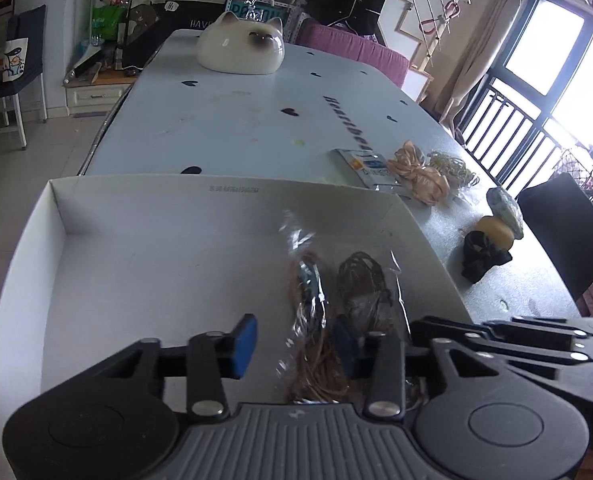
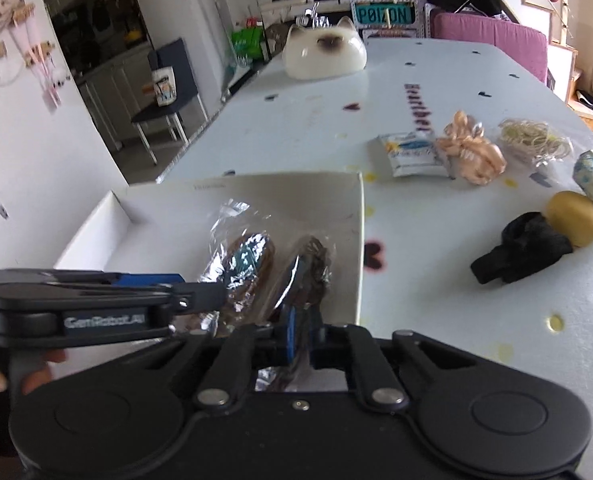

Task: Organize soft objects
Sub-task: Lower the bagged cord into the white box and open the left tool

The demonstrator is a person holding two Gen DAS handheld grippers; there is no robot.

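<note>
left gripper (image 1: 292, 346) sits wide open over the white box (image 1: 136, 216), with the tan cord packet (image 1: 310, 320) lying between its pads. just right, the right gripper (image 2: 296, 326) is pinched onto the dark cord packet (image 2: 308, 272), also inside the box's near right corner.

cat-shaped ceramic dish (image 1: 241, 44) | purple chair (image 2: 492, 40) | blue chair (image 2: 168, 84)
</note>
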